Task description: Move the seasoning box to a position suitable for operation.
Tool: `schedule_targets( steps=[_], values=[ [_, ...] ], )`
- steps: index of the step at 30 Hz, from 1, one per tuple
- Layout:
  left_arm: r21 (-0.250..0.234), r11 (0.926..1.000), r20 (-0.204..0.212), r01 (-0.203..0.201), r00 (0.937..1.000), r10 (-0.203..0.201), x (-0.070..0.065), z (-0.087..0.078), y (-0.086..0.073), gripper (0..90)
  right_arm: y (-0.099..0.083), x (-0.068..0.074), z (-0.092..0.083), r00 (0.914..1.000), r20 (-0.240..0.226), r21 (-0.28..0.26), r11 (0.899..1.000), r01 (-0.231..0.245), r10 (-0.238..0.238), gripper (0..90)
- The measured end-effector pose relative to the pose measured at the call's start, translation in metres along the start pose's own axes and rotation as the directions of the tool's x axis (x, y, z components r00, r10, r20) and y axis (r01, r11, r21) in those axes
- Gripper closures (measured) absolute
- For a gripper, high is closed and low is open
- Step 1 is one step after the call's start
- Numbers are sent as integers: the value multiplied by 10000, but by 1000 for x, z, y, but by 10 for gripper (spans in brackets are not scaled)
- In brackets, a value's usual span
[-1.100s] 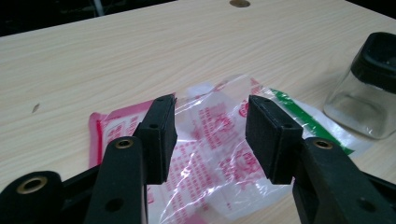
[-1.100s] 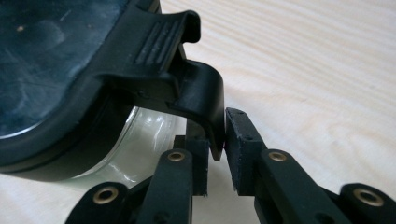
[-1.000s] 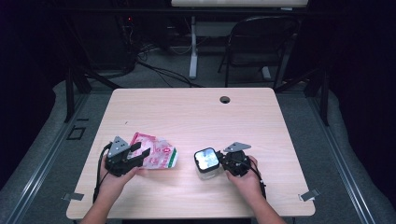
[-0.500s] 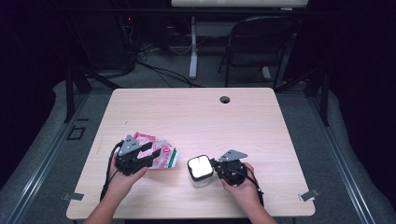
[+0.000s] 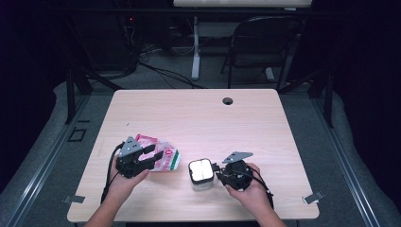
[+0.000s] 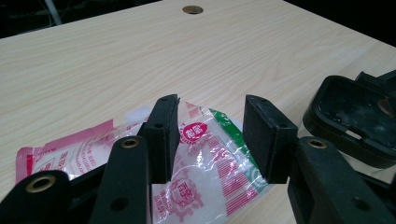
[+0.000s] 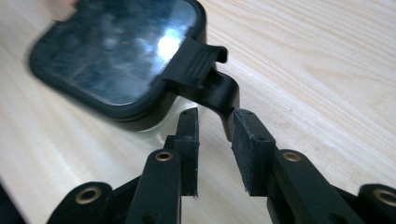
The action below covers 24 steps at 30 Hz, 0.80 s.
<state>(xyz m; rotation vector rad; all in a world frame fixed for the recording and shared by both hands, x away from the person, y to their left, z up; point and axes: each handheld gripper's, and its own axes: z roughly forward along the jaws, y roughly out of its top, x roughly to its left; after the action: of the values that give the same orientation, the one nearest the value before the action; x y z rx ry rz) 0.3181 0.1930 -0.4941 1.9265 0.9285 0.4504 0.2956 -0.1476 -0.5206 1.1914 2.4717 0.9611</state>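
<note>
While the left hand-held gripper hovers over the red-and-white snack packet near the desk's front left, its jaws are apart and straddle the crinkled film without pressing it. Right hand-held gripper sits just right of the black-lidded clear container; its jaws have just been opening, now parted either side of the lid's latch tab, not clamping it.
</note>
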Motion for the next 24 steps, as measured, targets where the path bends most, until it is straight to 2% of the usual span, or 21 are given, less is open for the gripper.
schedule_targets(
  steps=[1, 2, 4, 7, 8, 10, 11, 12, 15, 17, 20, 22, 24],
  values=[
    [0, 10000, -5, 16, 10000, -16, -1, 0, 0, 552, 2, 0, -3, 10000, -50, -59, 10000, -21, 20, 723],
    [-11, 10000, 3, 58, 10000, -58, -1, 0, 0, 549, 5, 1, -11, 9999, -147, -426, 9991, -74, 68, 723],
    [45, 10000, 53, 25, 10000, -25, -2, 0, 1, 549, 5, 1, -13, 9998, -192, -526, 9985, -119, 109, 723],
    [78, 10000, 169, 43, 9998, -45, -4, 1, 2, 544, 7, 2, -20, 9998, -92, -1061, 9942, -191, 182, 756],
    [111, 9999, 215, 7, 9998, -10, -5, 1, 2, 544, 7, 2, -20, 9998, -92, -1061, 9942, -191, 182, 756],
    [177, 9998, 573, 102, 9983, -112, -8, 4, 2, 539, 9, 1, -23, 9996, -85, -1440, 9892, -273, 263, 800],
    [177, 9998, 573, 102, 9983, -112, -8, 4, 2, 536, 9, 1, -23, 9996, -85, -1440, 9892, -273, 263, 800],
    [219, 9997, 626, 125, 9979, -138, -9, 5, 3, 529, 12, 1, -24, 9997, 0, -1709, 9850, -239, 242, 824],
    [335, 9994, 670, -70, 9977, 48, -16, 9, 3, 534, 15, 4, -20, 9997, -34, -2049, 9785, -227, 225, 845],
    [408, 9990, 770, -203, 9969, 171, -20, 10, 3, 546, 16, 4, -18, 9998, 62, -2135, 9768, -171, 188, 852],
    [469, 9984, 1042, -328, 9942, 277, -24, 12, 2, 614, 16, 3, -15, 9998, 9, -2045, 9787, -190, 196, 854],
    [634, 9962, 1051, -594, 9931, 525, -31, 16, 0, 661, 15, 3, -13, 9998, 47, -2066, 9783, -159, 173, 856],
    [710, 9951, 1054, -693, 9925, 616, -33, 17, 0, 682, 15, 3, -13, 9999, 36, -2038, 9789, -157, 168, 856]
  ],
)
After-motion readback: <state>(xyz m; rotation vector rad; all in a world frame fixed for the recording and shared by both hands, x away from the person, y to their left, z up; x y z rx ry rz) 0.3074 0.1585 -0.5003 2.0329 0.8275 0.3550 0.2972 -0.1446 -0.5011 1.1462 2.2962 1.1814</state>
